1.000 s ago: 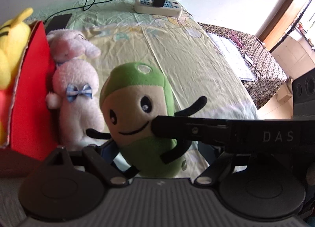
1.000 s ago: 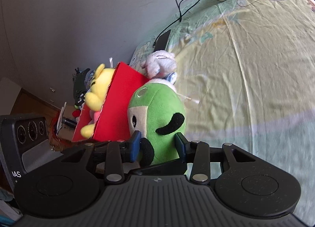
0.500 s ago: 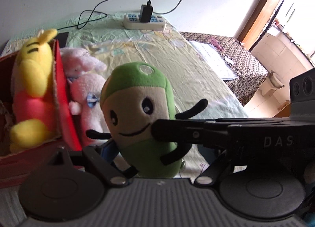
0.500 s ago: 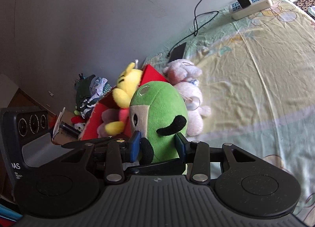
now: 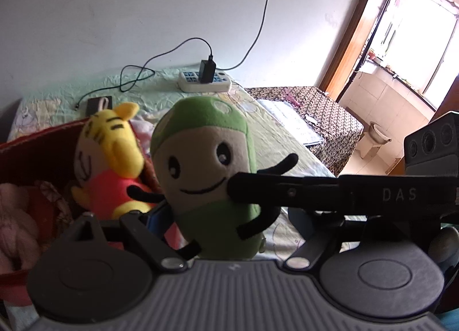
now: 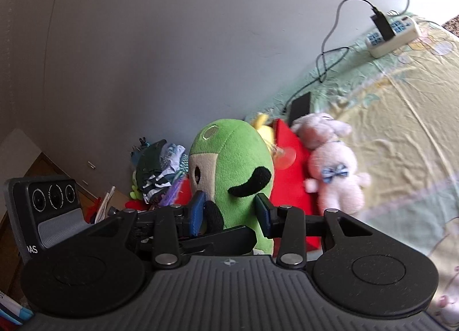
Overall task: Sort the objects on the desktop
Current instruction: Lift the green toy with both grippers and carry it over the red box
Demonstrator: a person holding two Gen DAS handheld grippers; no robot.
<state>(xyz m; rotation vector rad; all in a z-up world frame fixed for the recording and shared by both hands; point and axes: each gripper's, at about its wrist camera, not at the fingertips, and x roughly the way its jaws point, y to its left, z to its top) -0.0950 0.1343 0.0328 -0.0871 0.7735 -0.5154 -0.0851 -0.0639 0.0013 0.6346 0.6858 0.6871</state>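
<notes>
While the red box (image 5: 37, 141) sits at the left with a yellow tiger toy (image 5: 109, 153) inside, the green plush toy (image 5: 206, 170) hangs just right of it, above the bedsheet (image 6: 401, 118). Both the left gripper (image 5: 212, 225) and the right gripper (image 6: 231, 210) are clenched on its lower body. Farther right, a pink bunny (image 6: 332, 164) leans against the box's outside.

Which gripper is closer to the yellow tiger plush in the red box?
Left. The left gripper sits just beside the yellow tiger plush; the right gripper clamps the green plush from the far side.
</notes>
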